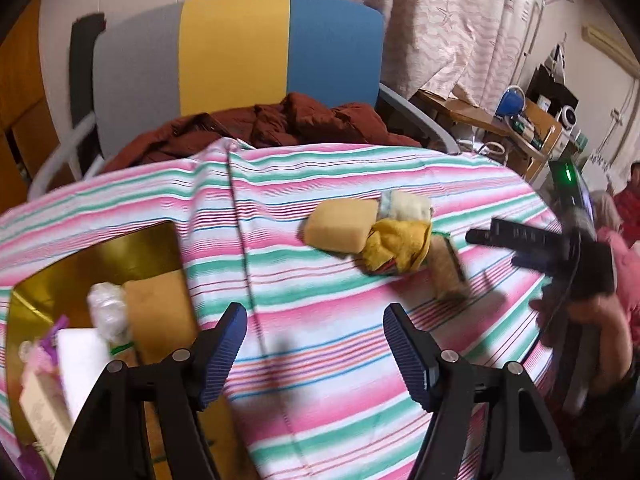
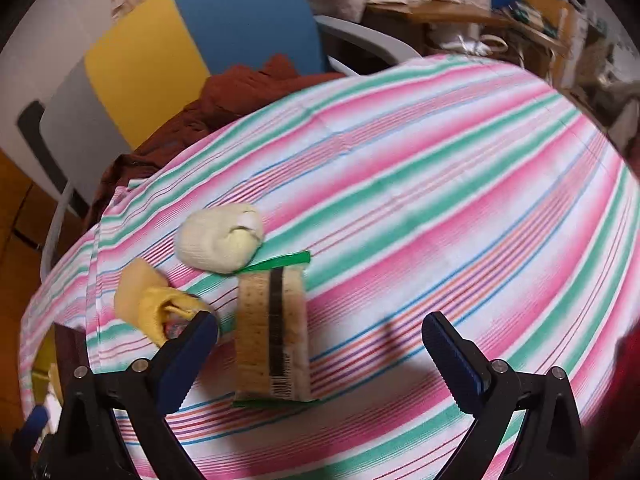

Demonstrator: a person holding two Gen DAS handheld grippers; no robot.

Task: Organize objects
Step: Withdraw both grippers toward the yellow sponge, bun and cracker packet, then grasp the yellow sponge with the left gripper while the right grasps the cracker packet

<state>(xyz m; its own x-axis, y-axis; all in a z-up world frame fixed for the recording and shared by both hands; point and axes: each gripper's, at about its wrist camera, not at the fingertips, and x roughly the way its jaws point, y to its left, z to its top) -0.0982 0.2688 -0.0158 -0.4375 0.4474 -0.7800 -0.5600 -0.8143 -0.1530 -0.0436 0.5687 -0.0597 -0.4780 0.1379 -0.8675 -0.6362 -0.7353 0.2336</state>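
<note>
Several items lie on the striped tablecloth (image 1: pixel 320 392): a yellow sponge (image 1: pixel 340 226), a white rolled sock (image 1: pixel 406 204), a crumpled yellow cloth (image 1: pixel 400 246) and a wrapped sponge pack (image 1: pixel 446 272). My left gripper (image 1: pixel 316 344) hangs open over bare cloth, in front of them. At the left, a gold tray (image 1: pixel 100 256) holds a tan sponge (image 1: pixel 158 312), a clear wrapped bundle (image 1: pixel 106 312) and boxes. My right gripper (image 2: pixel 320 336) is open, low over the table. The sponge pack (image 2: pixel 272 328) lies between its fingers, close to the left one. The sock (image 2: pixel 220 238) and yellow cloth (image 2: pixel 160 304) lie beyond.
A chair with a grey, yellow and blue back (image 1: pixel 236 52) stands behind the table, with a rust-red garment (image 1: pixel 280 124) heaped on it. Cluttered wooden shelves (image 1: pixel 532 120) and curtains fill the back right. A person sits at the far right (image 1: pixel 628 208). The table's edge curves around the right side.
</note>
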